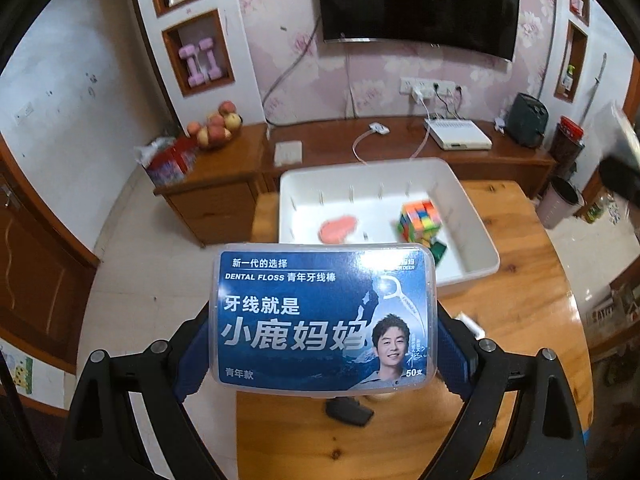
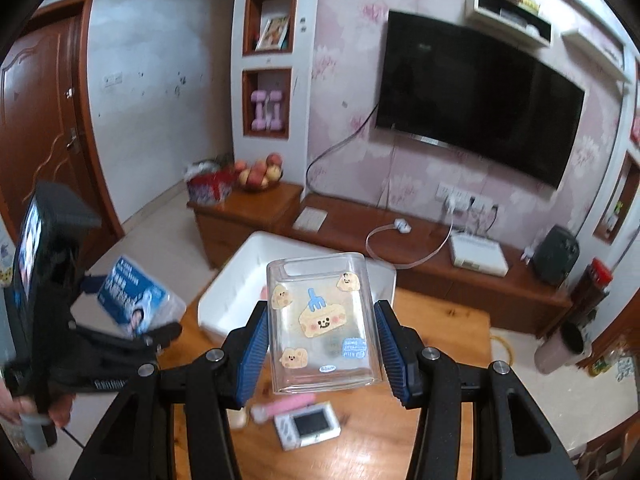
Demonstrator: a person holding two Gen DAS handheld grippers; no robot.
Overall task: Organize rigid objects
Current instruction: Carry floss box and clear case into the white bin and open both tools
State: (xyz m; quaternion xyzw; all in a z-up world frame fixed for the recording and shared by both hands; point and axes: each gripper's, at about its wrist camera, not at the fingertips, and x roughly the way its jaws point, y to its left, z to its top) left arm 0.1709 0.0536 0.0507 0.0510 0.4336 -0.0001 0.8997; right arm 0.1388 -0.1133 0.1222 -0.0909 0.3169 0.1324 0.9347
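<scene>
Two grips, both loaded! Left gripper [image 1: 324, 344] has the dental floss box [image 1: 323, 320] wedged crosswise between its fingers [image 1: 454, 354], spread wide and pinching its short ends, above the wooden surface [image 1: 500, 360]. Right gripper [image 2: 322, 340] pinches the clear sticker box [image 2: 322, 322] by its sides, fingers [image 2: 252, 354] set narrower. Beyond, the white bin [image 1: 472, 220] carries a puzzle cube [image 1: 420, 218].

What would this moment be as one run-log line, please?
left hand-held gripper: holds floss box | right hand-held gripper: holds clear box | bin: cube inside
</scene>
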